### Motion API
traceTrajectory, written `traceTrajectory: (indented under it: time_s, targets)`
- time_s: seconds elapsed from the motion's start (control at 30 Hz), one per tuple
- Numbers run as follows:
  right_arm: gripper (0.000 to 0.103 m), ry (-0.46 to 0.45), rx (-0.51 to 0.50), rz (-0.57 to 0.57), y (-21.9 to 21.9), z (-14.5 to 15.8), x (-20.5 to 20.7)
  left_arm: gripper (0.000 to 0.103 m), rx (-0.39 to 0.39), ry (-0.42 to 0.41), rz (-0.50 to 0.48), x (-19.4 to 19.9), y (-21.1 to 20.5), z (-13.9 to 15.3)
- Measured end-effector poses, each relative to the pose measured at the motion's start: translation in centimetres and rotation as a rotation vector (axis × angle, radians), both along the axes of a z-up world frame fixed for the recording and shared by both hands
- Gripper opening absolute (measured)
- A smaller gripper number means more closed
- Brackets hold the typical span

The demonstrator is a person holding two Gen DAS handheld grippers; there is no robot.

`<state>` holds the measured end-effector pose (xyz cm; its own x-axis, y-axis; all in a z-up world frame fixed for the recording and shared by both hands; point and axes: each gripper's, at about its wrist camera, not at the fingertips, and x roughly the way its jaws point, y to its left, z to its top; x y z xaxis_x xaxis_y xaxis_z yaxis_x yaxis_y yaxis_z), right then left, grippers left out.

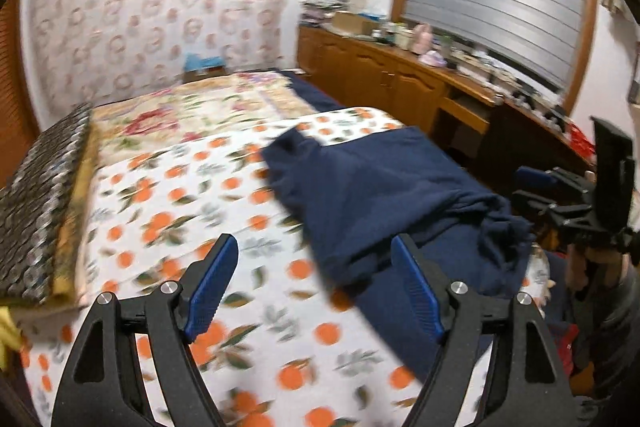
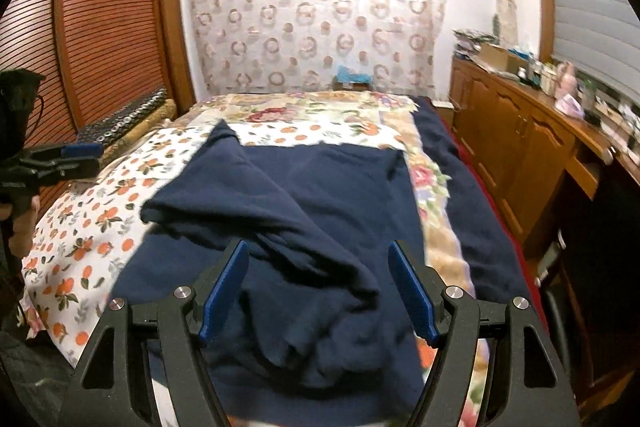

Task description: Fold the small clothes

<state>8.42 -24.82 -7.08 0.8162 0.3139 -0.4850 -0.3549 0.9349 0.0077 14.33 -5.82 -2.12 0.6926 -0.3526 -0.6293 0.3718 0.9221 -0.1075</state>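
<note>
A: Item one, far left of the bed?
B: A dark patterned cushion (image 1: 38, 203) is lying along the edge, beside the orange-print sheet (image 1: 168, 211).

A: Item two, the left gripper (image 1: 314, 247)?
B: It is standing with jaws wide apart and nothing between them, hovering over the orange-print sheet, just left of the garment.

A: Item three, the task's piece?
B: A navy garment (image 2: 304, 211) is lying rumpled on the bed, partly on the sheet and partly on the floral blanket (image 2: 430, 187), its near part bunching into folds.

A: Item four, the right gripper (image 2: 318, 257)?
B: It is hanging spread wide above the bunched near part, gripping nothing.

A: Item five, far right?
B: A wooden cabinet (image 2: 508, 131) is running along the wall under a shuttered window.
</note>
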Motion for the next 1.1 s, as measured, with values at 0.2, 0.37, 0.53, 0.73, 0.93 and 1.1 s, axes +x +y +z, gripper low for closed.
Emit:
traceTrajectory:
  time_s: [0.2,0.37,0.53,0.73,0.93,1.1]
  targets:
    - [0.074,-0.011,-0.035,0.068,2.2,0.6,1.4,0.080,-0.002,0.005,0.056,-0.3,2.3,-0.8]
    - [0.074,-0.002,-0.070,0.121,3.4,0.6,2.8,0.080,-0.003,0.004,0.079,-0.8,3.7,-1.4]
    - [0.074,0.005,-0.112,0.163,4.8,0.9,3.3,0.080,-0.006,0.004,0.093,-1.0,4.5,-1.8]
    - [0.074,0.012,-0.161,0.218,6.6,1.1,3.9,0.080,-0.006,0.007,0.107,-1.2,5.2,-2.3]
    - [0.074,0.050,-0.237,0.286,9.0,0.2,4.4,0.080,-0.012,0.025,0.123,-1.2,6.0,-3.2]
    - [0.074,0.091,-0.283,0.355,10.7,-0.7,4.9,0.080,-0.015,0.039,0.126,-1.1,6.3,-3.8]
